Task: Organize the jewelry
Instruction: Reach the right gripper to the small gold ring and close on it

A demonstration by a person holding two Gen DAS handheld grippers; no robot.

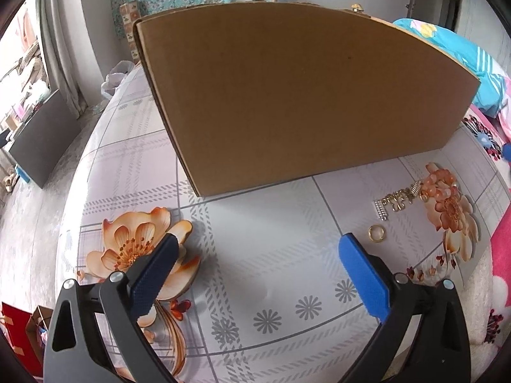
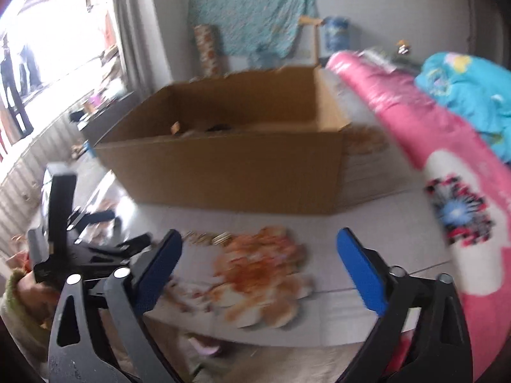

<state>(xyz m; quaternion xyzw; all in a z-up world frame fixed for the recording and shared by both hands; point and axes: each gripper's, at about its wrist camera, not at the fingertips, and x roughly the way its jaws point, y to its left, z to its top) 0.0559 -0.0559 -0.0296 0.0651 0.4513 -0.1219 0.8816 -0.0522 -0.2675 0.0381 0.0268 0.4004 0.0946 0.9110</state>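
Two blue-padded grippers hover over a table (image 1: 287,255) covered in a floral, plaid-patterned cloth, where a large brown cardboard box (image 1: 297,95) dominates the scene, standing open-topped at the table's far side. A pink blanket (image 2: 415,121) with a flower print and a turquoise quilt (image 2: 472,95) are heaped beside the table on the right. The left gripper (image 1: 260,244) points down at the cloth in front of the box, its jaws spread wide with nothing between them. The right gripper (image 2: 260,239), seen in a blurred view, also stands wide apart and empty above a printed orange flower (image 2: 258,271); the left gripper shows at that view's left edge. The jewelry lies on the cloth to the right of the left gripper, near the box's front right corner: a small cluster of gold and silver pieces (image 1: 399,199) at the edge of another printed flower, and, just nearer the camera, a gold ring (image 1: 377,233) lying flat by itself, close beside the tip of the left gripper's right-hand finger (image 1: 351,249) but apart from it.
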